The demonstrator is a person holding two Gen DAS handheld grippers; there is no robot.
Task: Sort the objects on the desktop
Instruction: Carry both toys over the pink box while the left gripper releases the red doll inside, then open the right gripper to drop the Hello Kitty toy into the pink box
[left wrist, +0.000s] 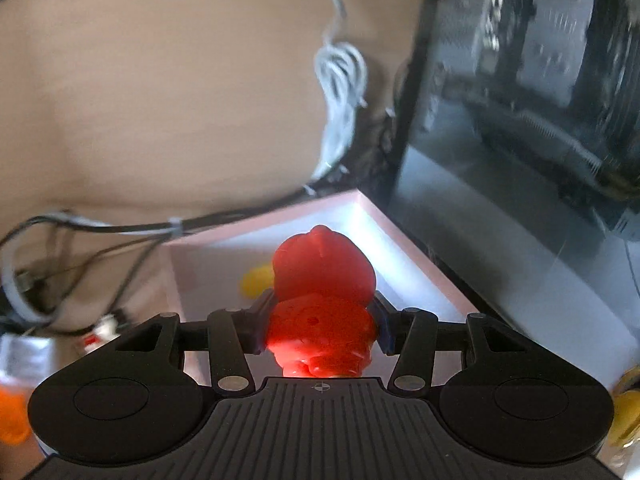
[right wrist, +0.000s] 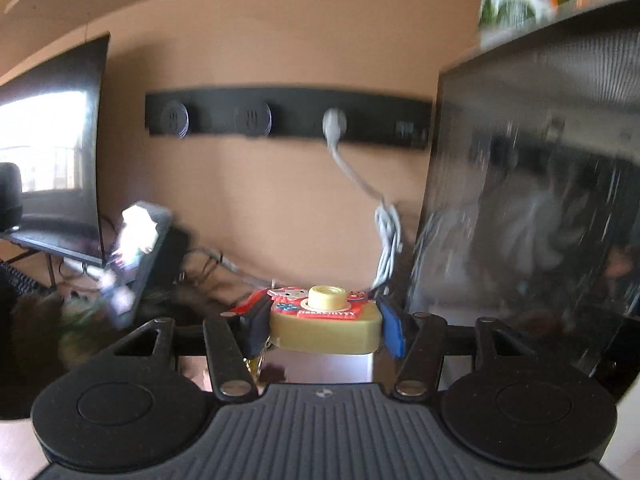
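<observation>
While a beige wall (right wrist: 260, 208) closed off the back of the desk, each gripper carried a toy.
The left gripper (left wrist: 322, 322) was clenched on a glossy red figurine (left wrist: 322, 304) above a pale pink open box (left wrist: 404, 248) holding a yellow toy (left wrist: 258, 280), beside a glass-sided computer case (left wrist: 520, 120). The right gripper (right wrist: 324, 326) grasped a yellow toy camera (right wrist: 324, 328); a white coiled cable (right wrist: 386, 240) hung from a black power strip (right wrist: 288, 110) near a monitor (right wrist: 52, 152).

Beige wall (right wrist: 256, 200) carries a black socket strip (right wrist: 288, 114), beside a monitor (right wrist: 56, 152).
</observation>
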